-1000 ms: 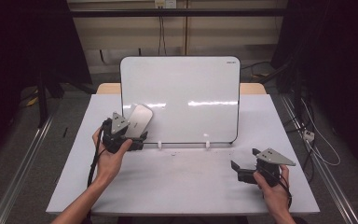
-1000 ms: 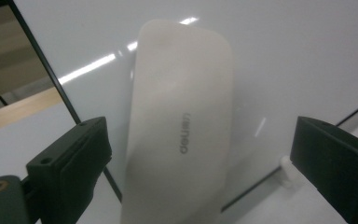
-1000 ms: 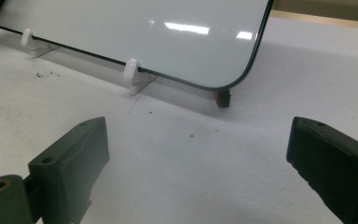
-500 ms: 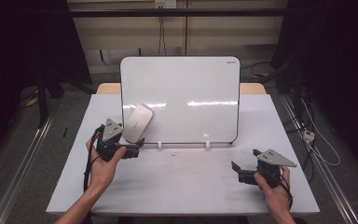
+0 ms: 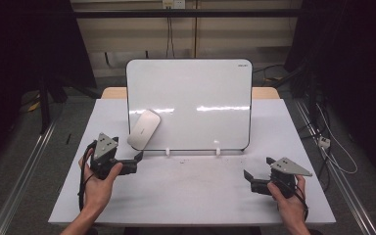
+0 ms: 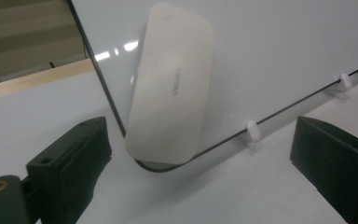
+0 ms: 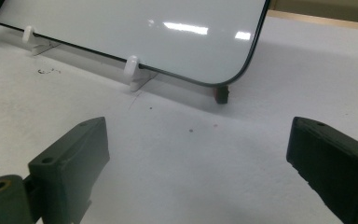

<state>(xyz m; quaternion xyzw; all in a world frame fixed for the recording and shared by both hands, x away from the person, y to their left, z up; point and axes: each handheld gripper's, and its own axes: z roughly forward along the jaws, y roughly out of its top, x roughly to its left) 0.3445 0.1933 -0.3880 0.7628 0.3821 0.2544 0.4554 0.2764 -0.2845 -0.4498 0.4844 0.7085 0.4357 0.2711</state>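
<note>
A whiteboard (image 5: 196,98) stands upright on small white clips at the back of the white table (image 5: 196,191). A pale oval eraser (image 5: 144,129) clings to the board's lower left corner, tilted; the left gripper view shows the eraser (image 6: 172,84) close ahead. My left gripper (image 5: 138,161) is open and empty, just below and left of the eraser, apart from it. My right gripper (image 5: 254,178) is open and empty near the table's front right, facing the whiteboard's lower right corner (image 7: 247,70).
White clips (image 7: 131,67) hold the board's bottom edge. A small dark red piece (image 7: 221,95) lies under the board's right corner. Metal rails run along both sides of the table; cables lie on the floor at the right (image 5: 323,142).
My left gripper has let go of the eraser and drawn back down and left toward the table's front. The eraser stays on the board. The right gripper has not moved.
</note>
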